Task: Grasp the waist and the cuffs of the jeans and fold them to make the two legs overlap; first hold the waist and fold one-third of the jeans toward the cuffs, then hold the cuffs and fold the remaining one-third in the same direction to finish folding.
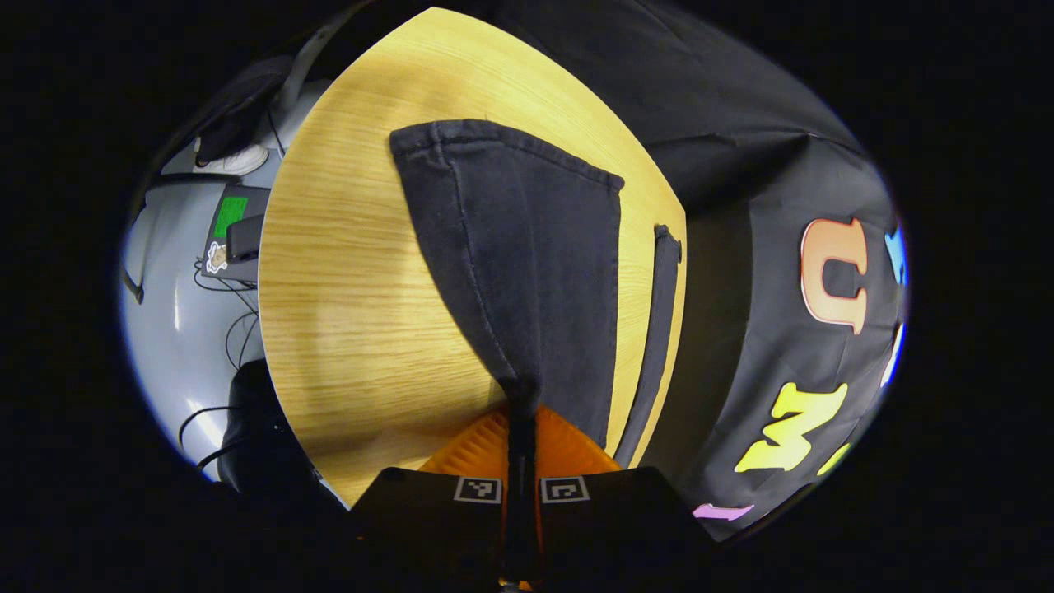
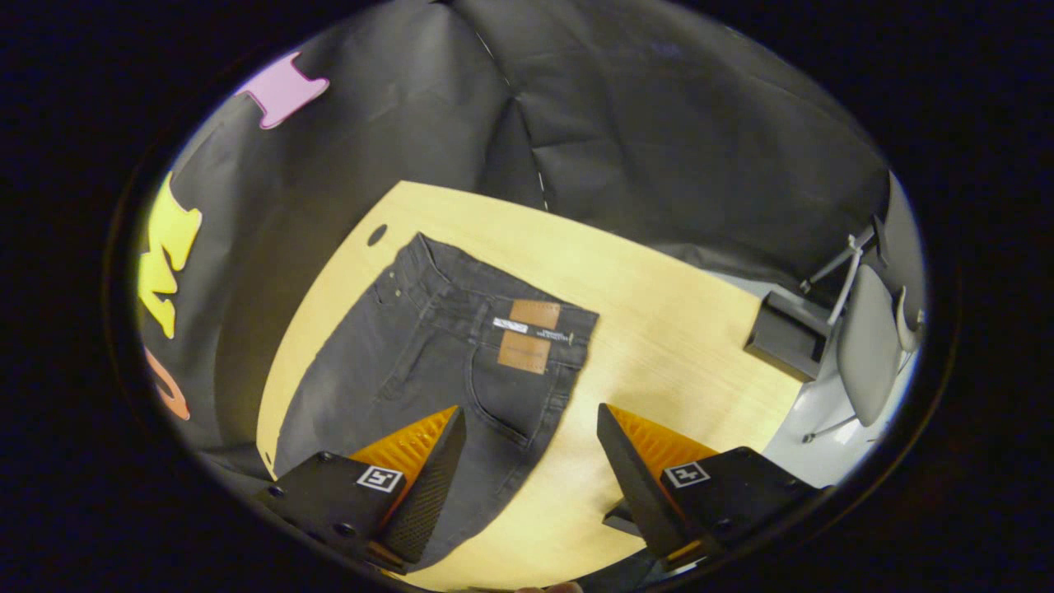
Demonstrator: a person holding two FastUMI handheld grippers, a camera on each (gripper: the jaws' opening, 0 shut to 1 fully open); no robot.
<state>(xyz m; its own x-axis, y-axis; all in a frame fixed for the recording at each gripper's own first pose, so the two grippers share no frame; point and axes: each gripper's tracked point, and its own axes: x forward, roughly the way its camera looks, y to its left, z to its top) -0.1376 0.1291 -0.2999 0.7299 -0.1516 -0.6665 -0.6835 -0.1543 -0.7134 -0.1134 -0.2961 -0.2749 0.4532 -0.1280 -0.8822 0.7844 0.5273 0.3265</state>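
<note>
Starting with the left gripper view: the left gripper [image 1: 520,461] sits at 6 o'clock, its fingers clenched on a bunched fold of the jeans [image 1: 527,263]. From that pinch one dark leg fans out toward 12 o'clock and ends in a hemmed cuff [image 1: 502,144] lying flat on the wooden table [image 1: 346,288]. A second narrow strip of denim [image 1: 659,329] runs along the table's edge at about 3 o'clock, right beside the drop toward the booth wall. The pinch looks thin, so my worry is that it takes only one layer or only the seam; if lifted that way, the leg could slide out or drag crooked, and the legs would not overlap squarely. The strip at the edge could also slip off the table if the cloth is tugged that way.

Next, the right gripper view: the right gripper [image 2: 531,461] hangs released at 6 o'clock, jaws wide apart and holding nothing. The waist [image 2: 502,321] of the jeans, with its tan patch [image 2: 531,333], lies flat at the centre, toward 12 o'clock from the fingers. The left-hand finger hovers over the denim while the other is over bare wood. Closing from here might catch only a hip fold rather than the waistband, leaving the fold uneven.
</note>
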